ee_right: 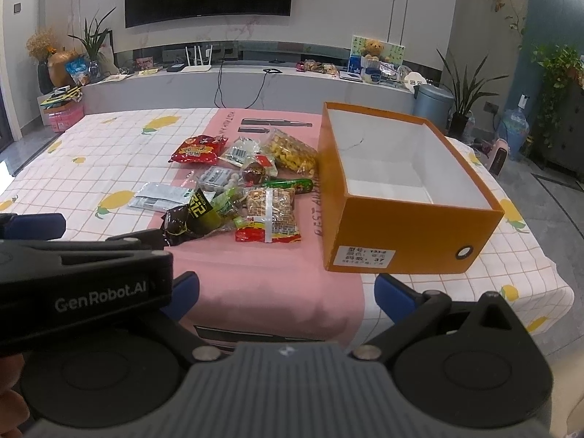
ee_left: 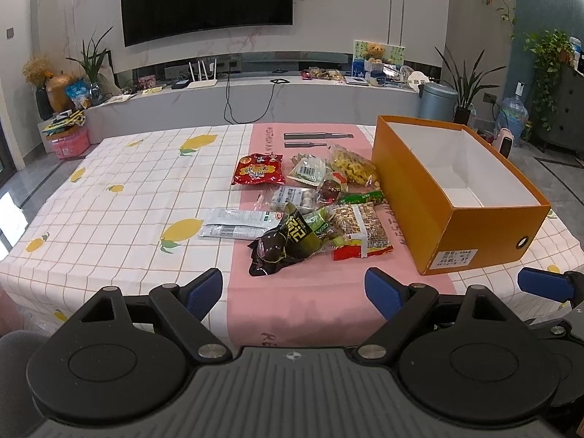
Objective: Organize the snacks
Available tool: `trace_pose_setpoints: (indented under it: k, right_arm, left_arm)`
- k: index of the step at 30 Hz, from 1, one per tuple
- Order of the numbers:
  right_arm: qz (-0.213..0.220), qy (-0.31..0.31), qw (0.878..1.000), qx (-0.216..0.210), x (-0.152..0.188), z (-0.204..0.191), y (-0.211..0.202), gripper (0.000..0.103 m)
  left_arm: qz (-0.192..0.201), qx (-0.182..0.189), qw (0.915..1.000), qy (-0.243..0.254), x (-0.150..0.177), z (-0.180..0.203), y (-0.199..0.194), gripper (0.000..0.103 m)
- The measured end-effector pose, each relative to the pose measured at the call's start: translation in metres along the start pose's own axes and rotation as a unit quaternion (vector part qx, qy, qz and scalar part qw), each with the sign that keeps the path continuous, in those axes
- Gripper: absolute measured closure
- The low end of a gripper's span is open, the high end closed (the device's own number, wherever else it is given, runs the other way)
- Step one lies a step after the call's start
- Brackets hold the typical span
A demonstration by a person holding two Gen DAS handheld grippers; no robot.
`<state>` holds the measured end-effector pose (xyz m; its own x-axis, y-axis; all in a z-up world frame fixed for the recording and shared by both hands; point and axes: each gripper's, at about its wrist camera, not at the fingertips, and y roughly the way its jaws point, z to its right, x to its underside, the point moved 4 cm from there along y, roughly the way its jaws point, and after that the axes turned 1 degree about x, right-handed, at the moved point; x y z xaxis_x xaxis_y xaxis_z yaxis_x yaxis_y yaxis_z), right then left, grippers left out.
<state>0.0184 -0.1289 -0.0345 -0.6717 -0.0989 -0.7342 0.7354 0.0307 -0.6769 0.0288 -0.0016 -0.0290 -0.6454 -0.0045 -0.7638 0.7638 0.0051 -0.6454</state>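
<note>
Snacks [ee_left: 310, 204]: heaped ahead of both grippers, untouched. Orange box [ee_left: 452, 197]: empty, ahead-right. Left gripper [ee_left: 294, 290], right gripper [ee_right: 286, 294]: released, holding nothing. Advice: take the nearest packet first, pinching a flat edge.

Glossy plastic snack packets [ee_left: 310, 211], matt cardboard box [ee_left: 456, 197], cloth tablecloth [ee_left: 120, 197]

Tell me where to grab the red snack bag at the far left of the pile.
Grip the red snack bag by its left crimped edge, coming from the open tablecloth side with the left gripper. It lies flat, and other packets crowd its right side.
</note>
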Motion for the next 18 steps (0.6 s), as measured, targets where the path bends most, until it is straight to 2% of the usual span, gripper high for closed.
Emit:
trace_pose_setpoints:
  k: [18]
  right_arm:
    - [0.01,0.007,1.0,-0.007,-0.0015,-0.0012,-0.0012,0.004]
  left_arm:
    - [0.006,-0.003,1.0,-0.001,-0.0013,-0.0018,-0.0029,0.0]
